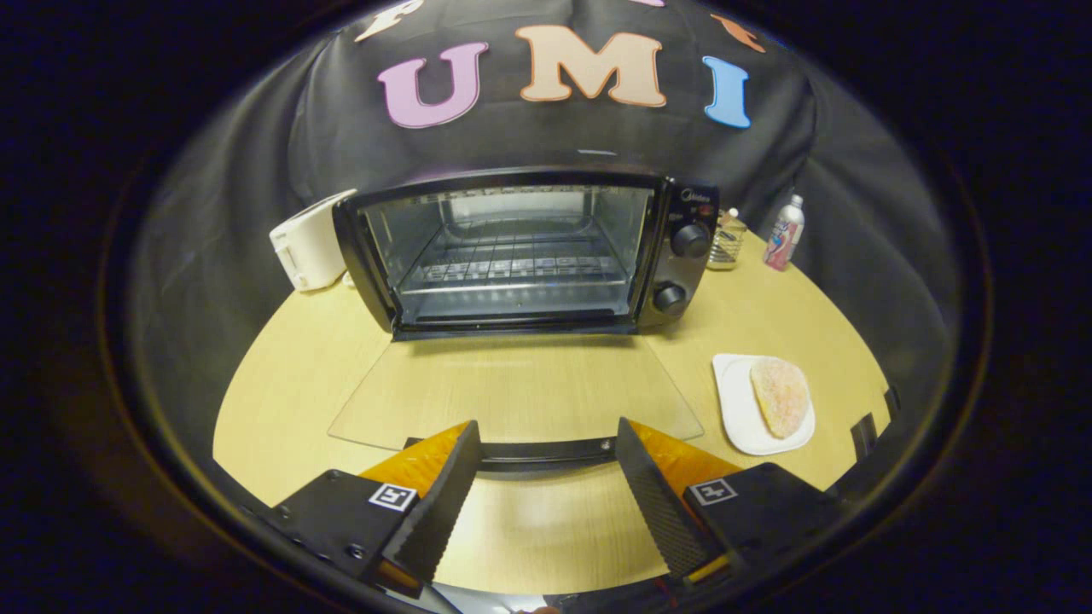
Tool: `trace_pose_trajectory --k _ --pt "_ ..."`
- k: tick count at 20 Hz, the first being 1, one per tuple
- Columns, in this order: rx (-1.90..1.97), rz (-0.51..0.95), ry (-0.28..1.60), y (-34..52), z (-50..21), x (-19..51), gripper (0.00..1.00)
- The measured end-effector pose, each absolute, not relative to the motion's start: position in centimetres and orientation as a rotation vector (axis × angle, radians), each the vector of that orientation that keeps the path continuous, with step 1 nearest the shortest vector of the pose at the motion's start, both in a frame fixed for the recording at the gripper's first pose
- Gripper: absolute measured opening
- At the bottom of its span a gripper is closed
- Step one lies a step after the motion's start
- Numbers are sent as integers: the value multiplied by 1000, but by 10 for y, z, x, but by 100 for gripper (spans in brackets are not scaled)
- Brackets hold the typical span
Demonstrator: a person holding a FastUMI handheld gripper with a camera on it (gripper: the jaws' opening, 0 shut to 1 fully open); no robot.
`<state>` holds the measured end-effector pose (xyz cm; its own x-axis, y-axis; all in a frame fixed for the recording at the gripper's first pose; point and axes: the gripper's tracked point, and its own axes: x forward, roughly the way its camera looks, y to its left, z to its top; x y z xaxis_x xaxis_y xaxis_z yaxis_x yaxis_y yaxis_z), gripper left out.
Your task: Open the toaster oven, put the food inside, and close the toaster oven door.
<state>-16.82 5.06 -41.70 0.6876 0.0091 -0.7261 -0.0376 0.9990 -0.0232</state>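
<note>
A black toaster oven (682,247) stands at the back of the wooden table with its glass door (512,392) folded flat down toward me. The wire rack (512,264) inside is bare. The door's dark handle bar (546,454) lies right between my fingertips. My gripper (546,443) is open, its two fingers spread wide on either side of the handle, pressing on nothing. To the right of the door, a sugared pastry (780,396) lies on a white square plate (734,409).
A white toaster (309,243) sits left of the oven. Behind the oven's right side stand a small glass jar (727,239) and a bottle (785,232). The table's (290,375) curved edge runs close on the right past the plate.
</note>
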Motion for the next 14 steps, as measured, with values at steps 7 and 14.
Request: trace_pose_trajectory --k 7,14 --pt "-48 39 866 55 -441 -161 100" --pt "-38 53 879 54 -446 -159 100"
